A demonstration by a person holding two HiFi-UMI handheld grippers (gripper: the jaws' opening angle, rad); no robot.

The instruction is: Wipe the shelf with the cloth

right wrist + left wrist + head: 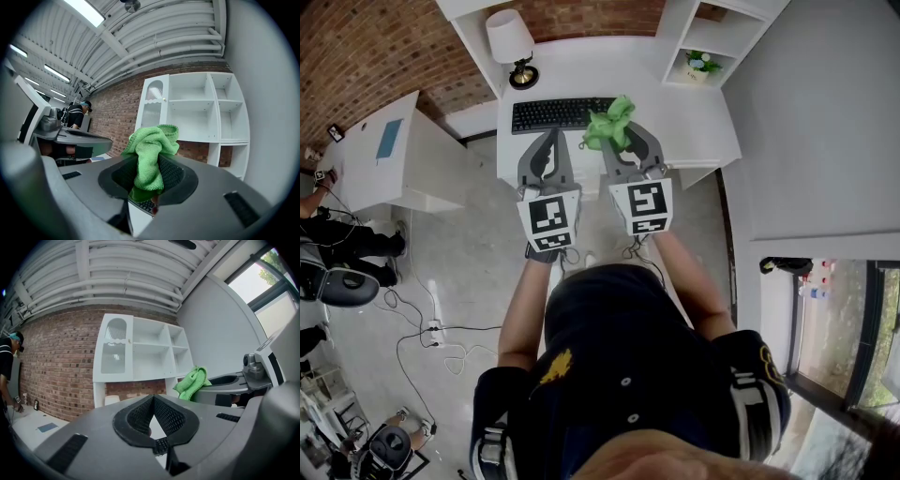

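Person's dark shirt (619,375) fills the bottom of the head view, with both arms held out toward a white desk (675,103). At left, the left gripper (551,139) has its jaws closed tip to tip on nothing. Just beside it, the right gripper (619,141) pinches the cloth (609,122). It is a bright green, fuzzy, crumpled bunch bulging past the jaw tips, over the right end of the keyboard (553,114). Farther right stands the white shelf (727,33), apart from the cloth.

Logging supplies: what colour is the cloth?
Bright green cloth, clearest in the right gripper view.
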